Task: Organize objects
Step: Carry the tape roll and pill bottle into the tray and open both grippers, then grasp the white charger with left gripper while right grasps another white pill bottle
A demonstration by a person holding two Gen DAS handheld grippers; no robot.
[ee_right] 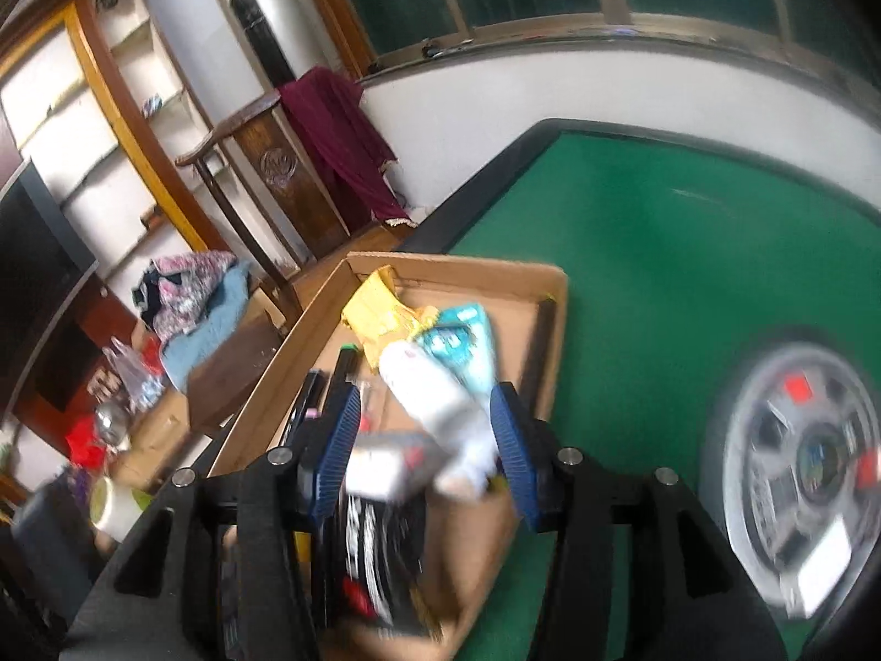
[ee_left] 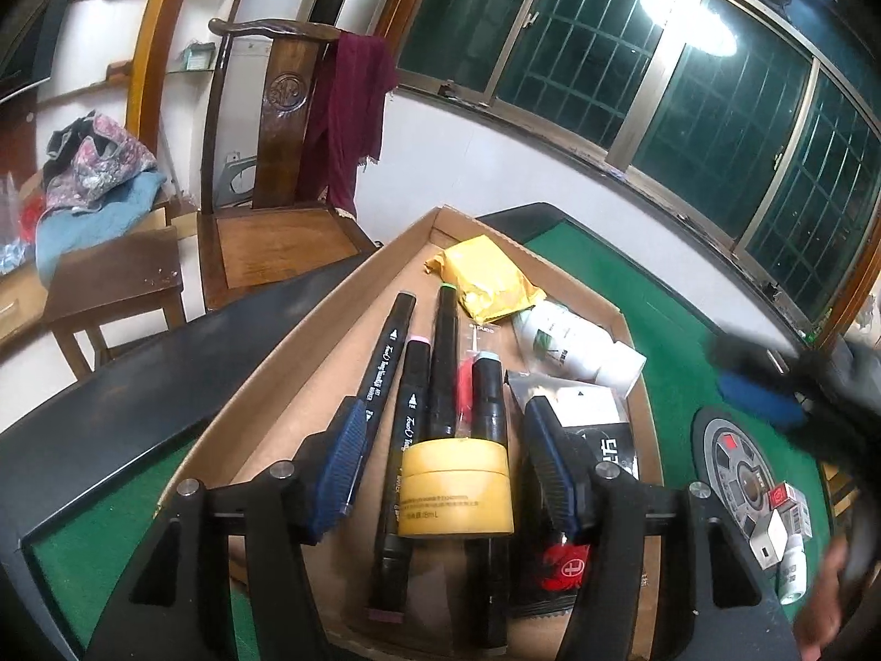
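A shallow cardboard box (ee_left: 264, 385) on the green table holds several black markers (ee_left: 385, 363), a yellow jar (ee_left: 455, 487), a yellow packet (ee_left: 490, 275), a white bottle (ee_left: 578, 347) and dark packets. My left gripper (ee_left: 446, 462) is open above the box, its blue pads either side of the jar without touching it. The right wrist view is blurred: my right gripper (ee_right: 427, 451) is open over the box (ee_right: 550, 297), with the white bottle (ee_right: 435, 402) and a teal packet (ee_right: 462, 347) between its pads, not gripped.
A round grey and black console (ee_left: 738, 473) sits in the green felt table (ee_left: 622, 281), with small white boxes (ee_left: 782, 523) beside it. A wooden chair (ee_left: 275, 176) with a maroon cloth and a stool stand beyond the table. A barred window runs along the far wall.
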